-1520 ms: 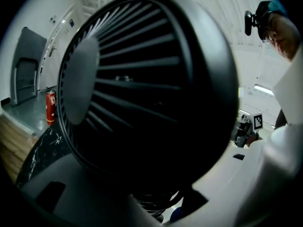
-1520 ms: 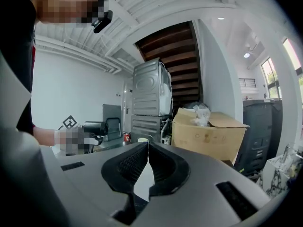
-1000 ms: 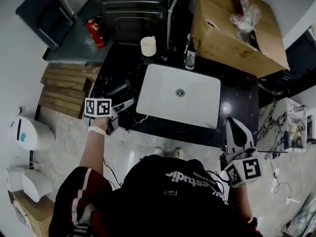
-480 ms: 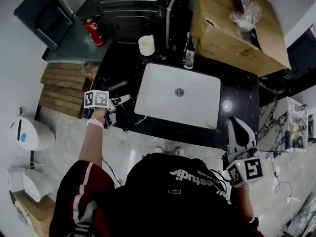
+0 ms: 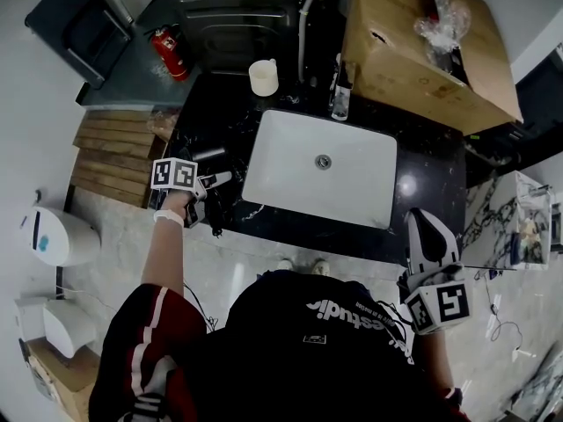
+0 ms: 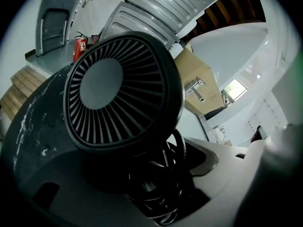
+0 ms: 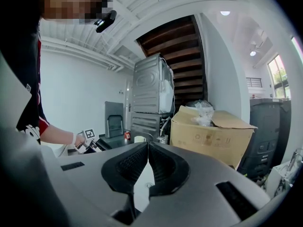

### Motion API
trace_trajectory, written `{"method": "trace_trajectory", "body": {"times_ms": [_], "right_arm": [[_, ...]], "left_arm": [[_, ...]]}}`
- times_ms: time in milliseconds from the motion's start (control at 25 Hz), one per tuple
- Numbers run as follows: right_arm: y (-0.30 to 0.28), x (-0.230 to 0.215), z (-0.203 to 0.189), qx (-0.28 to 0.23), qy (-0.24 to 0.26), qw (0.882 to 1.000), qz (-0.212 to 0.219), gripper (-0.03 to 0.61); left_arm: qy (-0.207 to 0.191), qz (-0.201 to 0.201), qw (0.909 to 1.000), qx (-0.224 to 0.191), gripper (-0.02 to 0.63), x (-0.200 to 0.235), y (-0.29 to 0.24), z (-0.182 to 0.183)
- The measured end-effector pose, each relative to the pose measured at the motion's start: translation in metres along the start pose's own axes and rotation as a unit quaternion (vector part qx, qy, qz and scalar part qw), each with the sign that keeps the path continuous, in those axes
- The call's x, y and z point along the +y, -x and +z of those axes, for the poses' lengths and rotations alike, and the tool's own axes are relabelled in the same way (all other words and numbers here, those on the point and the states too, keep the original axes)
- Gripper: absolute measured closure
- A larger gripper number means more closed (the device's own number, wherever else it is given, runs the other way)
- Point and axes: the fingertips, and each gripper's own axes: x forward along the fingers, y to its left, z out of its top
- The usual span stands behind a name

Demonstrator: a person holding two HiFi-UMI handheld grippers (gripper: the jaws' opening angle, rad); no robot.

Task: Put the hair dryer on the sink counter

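The black hair dryer (image 6: 120, 91) fills the left gripper view, its round rear grille facing the camera and its coiled cord (image 6: 163, 183) hanging below. It rests on the black sink counter (image 5: 422, 183), left of the white basin (image 5: 290, 139). My left gripper (image 5: 218, 185) (image 6: 158, 174) stands around the dryer's handle and cord with its jaws opening; a gap shows beside the right pad. In the head view the dryer (image 5: 209, 155) is a dark shape just beyond that gripper. My right gripper (image 5: 425, 227) (image 7: 147, 162) hangs off the counter's front right, shut and empty.
A cream cup (image 5: 263, 79) and the faucet (image 5: 340, 95) stand behind the basin. A large cardboard box (image 5: 413, 51) covers the counter's back right. A red fire extinguisher (image 5: 169, 55) and wooden steps (image 5: 110, 161) lie to the left.
My left gripper has moved a little away from the counter's front edge onto the counter, then stayed put. The right gripper has kept its place.
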Motion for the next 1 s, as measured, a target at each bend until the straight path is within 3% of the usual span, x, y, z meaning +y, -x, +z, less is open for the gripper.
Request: {"method": "trace_trajectory", "body": {"times_ms": [120,320,480,640,760,880,1000], "right_arm": [[0.002,0.0,-0.002,0.002,-0.006,1.0,-0.001,0.538],[0.004,-0.001,-0.003,0.002,-0.015,1.0,-0.004,0.538],[0.006,-0.002,-0.004,0.003,-0.011,1.0,-0.007,0.538],[0.008,-0.001,0.0,-0.012,-0.021,1.0,-0.003,0.538],[0.011,-0.005,-0.002,-0.008,-0.02,1.0,-0.008,0.538],[0.011,-0.003,0.001,-0.017,-0.029,0.999,-0.002,0.538],[0.012,-0.001,0.001,-0.02,-0.032,0.999,0.003,0.538]], "left_arm": [[0.036,-0.056,0.9976,-0.021,0.282,-0.012,0.009,0.008],[-0.021,0.004,0.9995,0.024,0.282,-0.003,0.012,0.002],[-0.009,0.012,0.9996,0.024,0.282,0.002,0.018,0.0],[0.048,-0.033,0.9974,0.044,0.284,0.005,0.031,-0.008],[0.026,-0.005,0.9966,0.078,0.282,0.019,0.043,-0.014],[0.004,0.023,0.9958,0.088,0.282,0.026,0.05,-0.013],[0.009,0.03,0.9959,0.085,0.282,0.033,0.056,-0.011]]}}
